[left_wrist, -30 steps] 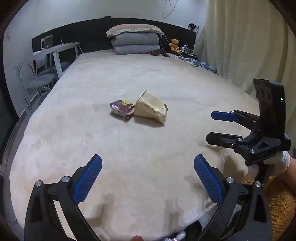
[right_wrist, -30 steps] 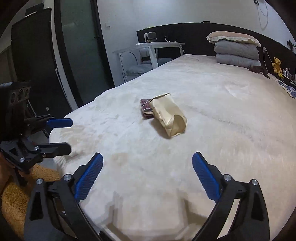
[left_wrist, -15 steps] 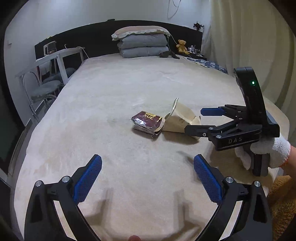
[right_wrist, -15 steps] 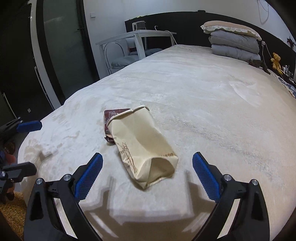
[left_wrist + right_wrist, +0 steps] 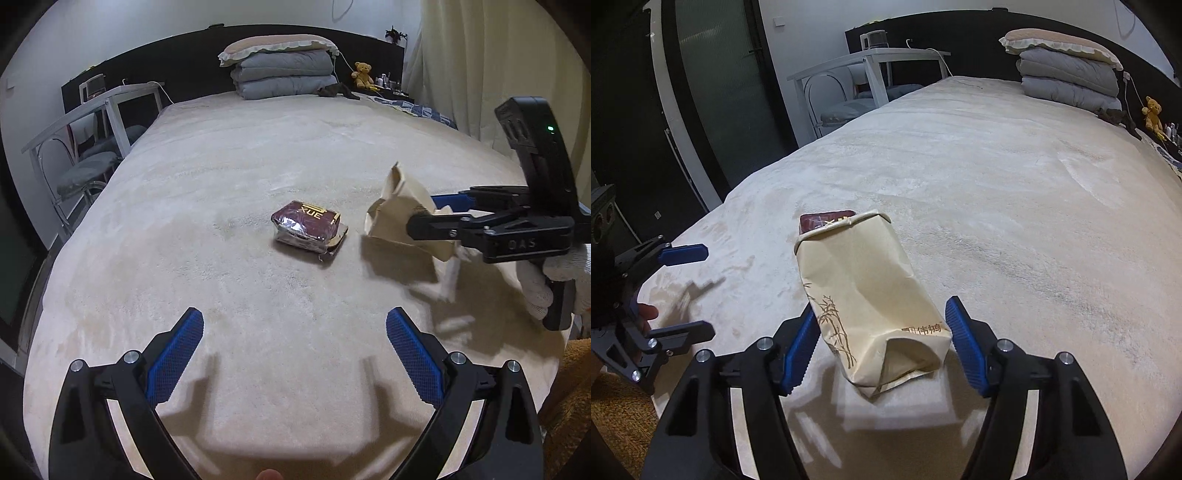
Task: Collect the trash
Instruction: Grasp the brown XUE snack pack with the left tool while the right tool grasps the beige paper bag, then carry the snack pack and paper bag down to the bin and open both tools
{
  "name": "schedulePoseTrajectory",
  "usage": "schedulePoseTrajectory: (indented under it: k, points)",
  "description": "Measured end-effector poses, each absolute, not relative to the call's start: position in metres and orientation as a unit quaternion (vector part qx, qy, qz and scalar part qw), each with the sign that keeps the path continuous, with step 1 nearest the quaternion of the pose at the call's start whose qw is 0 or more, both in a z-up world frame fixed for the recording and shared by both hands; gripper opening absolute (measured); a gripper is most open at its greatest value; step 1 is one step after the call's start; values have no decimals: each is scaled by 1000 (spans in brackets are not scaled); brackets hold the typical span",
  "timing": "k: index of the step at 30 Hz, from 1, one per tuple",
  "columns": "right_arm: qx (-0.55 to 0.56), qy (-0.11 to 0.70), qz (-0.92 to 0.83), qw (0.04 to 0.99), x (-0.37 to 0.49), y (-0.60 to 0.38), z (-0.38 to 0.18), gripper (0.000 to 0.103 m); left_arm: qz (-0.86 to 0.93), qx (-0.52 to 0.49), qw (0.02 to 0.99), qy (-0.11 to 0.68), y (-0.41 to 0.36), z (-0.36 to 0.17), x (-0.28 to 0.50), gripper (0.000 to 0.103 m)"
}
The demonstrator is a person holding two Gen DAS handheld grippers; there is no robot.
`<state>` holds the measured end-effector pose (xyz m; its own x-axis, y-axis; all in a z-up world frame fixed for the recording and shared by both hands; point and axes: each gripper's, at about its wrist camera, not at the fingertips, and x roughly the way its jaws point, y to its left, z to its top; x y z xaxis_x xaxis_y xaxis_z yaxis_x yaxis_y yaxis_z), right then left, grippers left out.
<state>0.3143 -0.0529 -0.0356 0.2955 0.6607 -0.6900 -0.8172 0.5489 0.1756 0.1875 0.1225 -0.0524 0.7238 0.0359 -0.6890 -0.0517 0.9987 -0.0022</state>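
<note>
Left view: my left claw [image 5: 294,353] hangs spread and empty; the maroon wrapper [image 5: 306,226] lies on the bed [image 5: 221,155], left of the paper bag [image 5: 400,206].

Right view: my right claw [image 5: 882,345], jaws just closing, pinches the bag's base [image 5: 866,299]. The soft paper may crumple and slip.

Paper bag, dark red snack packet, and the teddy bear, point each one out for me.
Paper bag [image 5: 864,295]: right wrist view, middle of its upper face.
Dark red snack packet [image 5: 306,225]: left wrist view, centre of its top.
Teddy bear [image 5: 363,72]: left wrist view, its body.
</note>
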Motion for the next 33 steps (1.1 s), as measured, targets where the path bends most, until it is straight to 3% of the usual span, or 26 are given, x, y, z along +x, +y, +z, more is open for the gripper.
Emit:
schedulePoseTrajectory:
  k: [20,21,22,23,33]
  points:
    - [-55,366,442,817,270,-139,3,67,43,52,912,404,109,-70,304,95]
    - [-55,368,442,816,270,-140,2,67,44,48,912,404,110,-71,307,85]
    - [-55,369,442,816,271,-140,2,67,32,36,911,410,111,-73,309,69]
    - [-54,369,443,816,271,-142,2,67,17,26,908,418,111,-75,310,62]
    - [-54,368,443,816,270,-140,5,67,31,35,912,406,106,-70,294,61]
